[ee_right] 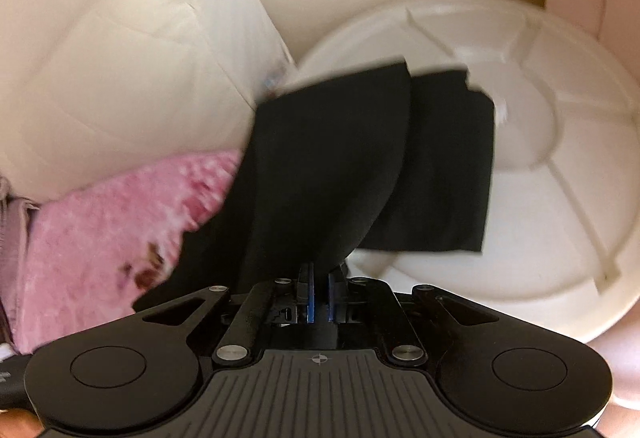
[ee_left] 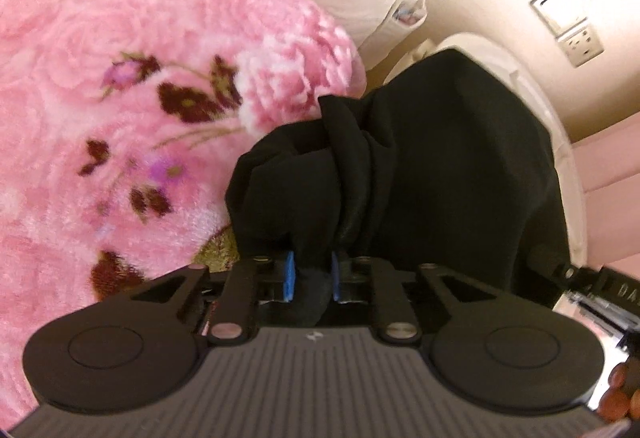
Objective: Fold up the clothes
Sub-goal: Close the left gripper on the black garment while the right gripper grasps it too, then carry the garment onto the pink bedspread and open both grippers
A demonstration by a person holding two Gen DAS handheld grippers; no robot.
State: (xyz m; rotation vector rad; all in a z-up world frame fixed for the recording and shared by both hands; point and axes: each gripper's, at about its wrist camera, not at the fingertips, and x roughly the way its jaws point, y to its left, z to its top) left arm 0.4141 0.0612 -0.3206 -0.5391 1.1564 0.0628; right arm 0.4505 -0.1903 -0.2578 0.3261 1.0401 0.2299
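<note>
A black garment (ee_left: 432,166) hangs bunched in front of my left gripper (ee_left: 314,278), whose blue pads (ee_left: 289,276) are shut on a thick fold of it. The cloth hides the fingertips and much of the view ahead. In the right wrist view the same black garment (ee_right: 344,166) spreads upward in flat panels from my right gripper (ee_right: 319,294), which is shut on its lower edge between blue pads (ee_right: 309,298). The garment is lifted off the pink floral blanket (ee_left: 132,110) in both views.
The pink blanket (ee_right: 108,230) covers the bed at left. A white pillow (ee_right: 140,58) leans against the cream wall. A round white plastic lid or table top (ee_right: 560,166) lies behind the garment at right. Wall switches (ee_left: 568,22) sit at upper right.
</note>
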